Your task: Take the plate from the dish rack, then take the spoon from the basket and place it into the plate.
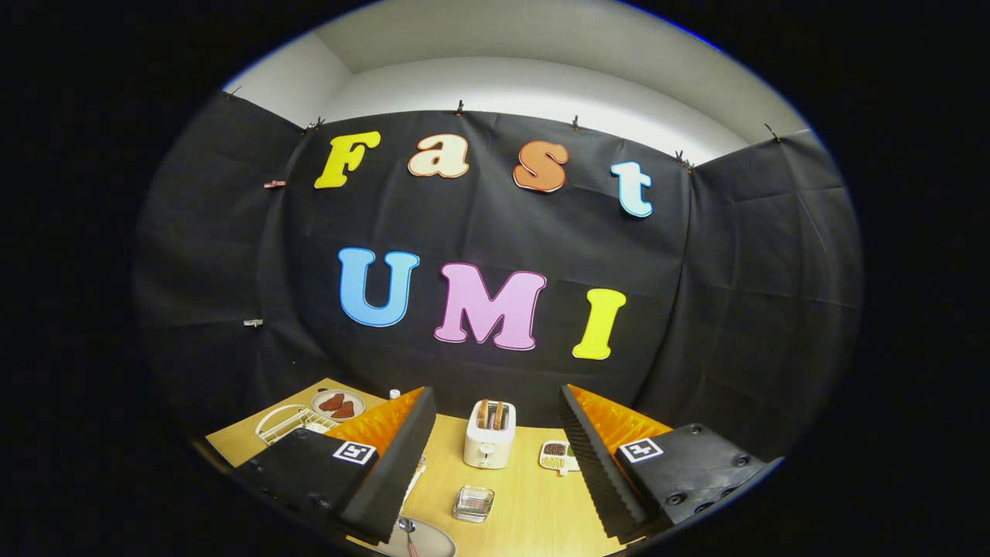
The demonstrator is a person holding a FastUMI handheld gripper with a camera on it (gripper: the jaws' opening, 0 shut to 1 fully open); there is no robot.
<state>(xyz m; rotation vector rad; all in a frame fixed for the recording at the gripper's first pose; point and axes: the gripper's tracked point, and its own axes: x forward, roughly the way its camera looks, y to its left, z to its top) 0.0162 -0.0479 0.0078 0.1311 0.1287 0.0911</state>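
My gripper [496, 391] is open and held high above the wooden table [534, 510], with nothing between its fingers. A grey plate [435, 541] lies on the table just below the left finger [387, 456], partly hidden by it. A metal spoon [407, 531] rests in that plate, bowl end toward the toaster. The white wire dish rack [288, 422] stands beyond the left finger, at the table's far left. A thin white wire edge [418, 473] peeks out beside the left finger; I cannot tell what it belongs to.
A white toaster [489, 435] with two slices in it stands at the back between the fingers. A small glass dish [473, 503] sits in front of it. A small white tray of beans [558, 455] lies by the right finger. A plate with brown food [338, 404] sits behind the rack.
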